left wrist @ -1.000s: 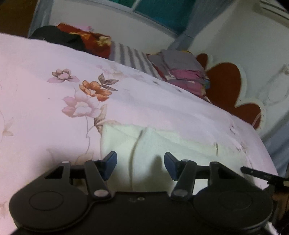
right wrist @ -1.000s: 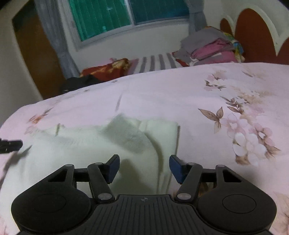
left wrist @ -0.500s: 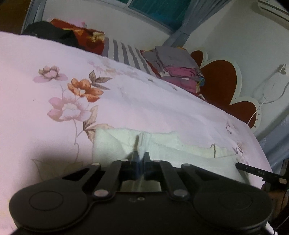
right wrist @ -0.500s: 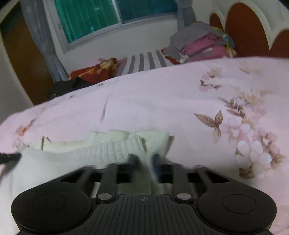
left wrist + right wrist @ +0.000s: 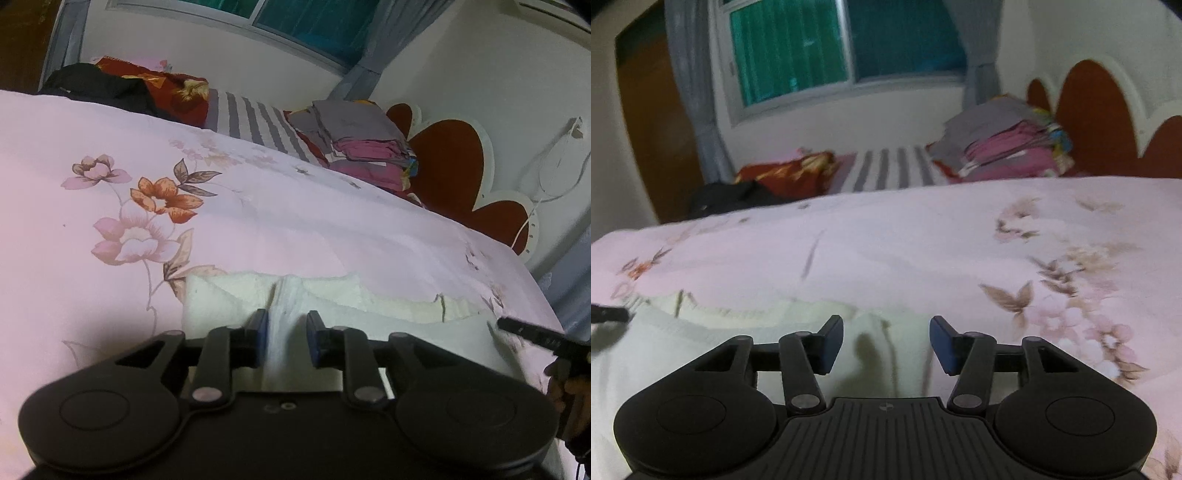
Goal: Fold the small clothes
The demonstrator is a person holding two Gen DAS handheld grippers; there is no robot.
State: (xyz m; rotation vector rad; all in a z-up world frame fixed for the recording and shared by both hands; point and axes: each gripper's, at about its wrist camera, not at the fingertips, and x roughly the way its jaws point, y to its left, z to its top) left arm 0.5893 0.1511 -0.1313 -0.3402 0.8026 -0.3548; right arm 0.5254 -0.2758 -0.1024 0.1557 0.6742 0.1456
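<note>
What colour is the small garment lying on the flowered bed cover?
The small garment is cream-white, a plain knit; the left wrist view shows it best.

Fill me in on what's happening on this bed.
A person with a handheld tool in each hand is folding a cream garment on the pink floral bedspread. The left tool and right tool have just been opening. The cloth lies between their fingers, which no longer pinch it. Folded clothes are stacked behind.
</note>
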